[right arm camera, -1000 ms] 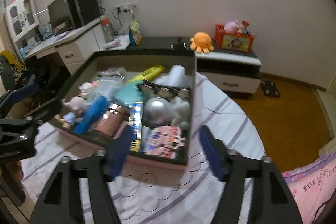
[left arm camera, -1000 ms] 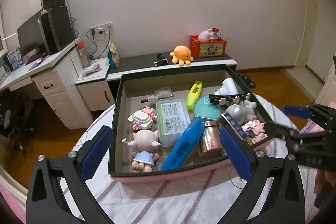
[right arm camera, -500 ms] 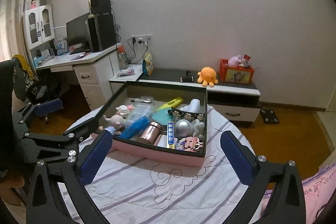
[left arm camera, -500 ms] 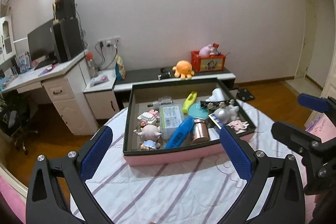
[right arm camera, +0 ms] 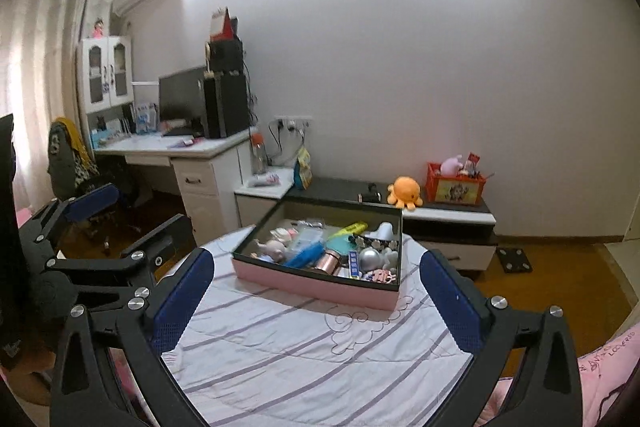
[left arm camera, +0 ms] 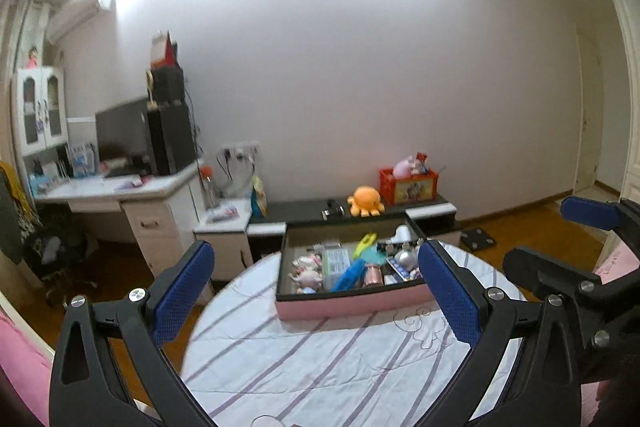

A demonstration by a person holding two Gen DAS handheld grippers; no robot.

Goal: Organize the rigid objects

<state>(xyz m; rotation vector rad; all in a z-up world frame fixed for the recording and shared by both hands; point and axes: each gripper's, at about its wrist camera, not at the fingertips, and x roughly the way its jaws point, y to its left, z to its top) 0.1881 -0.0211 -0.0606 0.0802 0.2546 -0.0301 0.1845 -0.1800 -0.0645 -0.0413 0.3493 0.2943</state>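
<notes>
Both grippers' fingers (right arm camera: 184, 301) short of box (right arm camera: 312, 285).

Pink bedding (right arm camera: 608, 367) at lower right of right wrist view carries dark embroidered lettering, roughly "LOVERSO", partly cut off. Labels on items inside pink box (right arm camera: 316, 285) too small to read.

orange octopus plush (right arm camera: 405, 190) beside red crate (right arm camera: 456, 184).

A round table (right arm camera: 320, 355) under a striped white cloth (left arm camera: 320, 359) carries one pink-sided tray (right arm camera: 316, 283) of small objects.
</notes>
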